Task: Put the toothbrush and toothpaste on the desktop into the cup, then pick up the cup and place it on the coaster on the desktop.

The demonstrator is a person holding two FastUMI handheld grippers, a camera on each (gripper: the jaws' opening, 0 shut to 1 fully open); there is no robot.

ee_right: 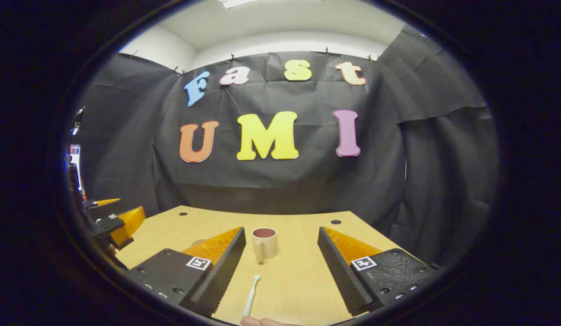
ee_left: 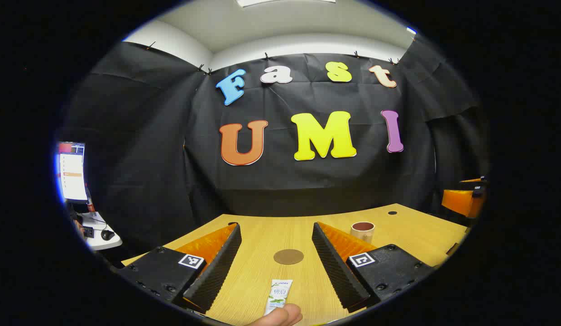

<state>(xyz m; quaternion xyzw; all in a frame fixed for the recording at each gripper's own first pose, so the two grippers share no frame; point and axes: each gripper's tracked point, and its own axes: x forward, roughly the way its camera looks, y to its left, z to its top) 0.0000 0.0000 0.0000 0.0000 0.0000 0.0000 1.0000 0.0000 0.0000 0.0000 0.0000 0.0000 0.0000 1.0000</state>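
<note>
Starting out: left gripper (ee_left: pixel 275 262) and right gripper (ee_right: pixel 280 267) both spread wide, so centre the toothpaste (ee_left: pixel 278 295) and toothbrush (ee_right: pixel 251 295) between fingers before pinching, then drop into cup (ee_right: pixel 265 243).

Your desktop (ee_left: pixel 271 276) is light wood-grain laminate w/ a satin sheen. Coaster (ee_left: pixel 288 256), centre frame, looks matt, cork-like. Toothpaste (ee_left: pixel 277 295) tube at bottom is glossy plastic. Cup (ee_right: pixel 264 242) looks smooth, matt ceramic; toothbrush (ee_right: pixel 250 296) smooth plastic. Fingers (ee_left: pixel 221 265) have ribbed faces.
</note>
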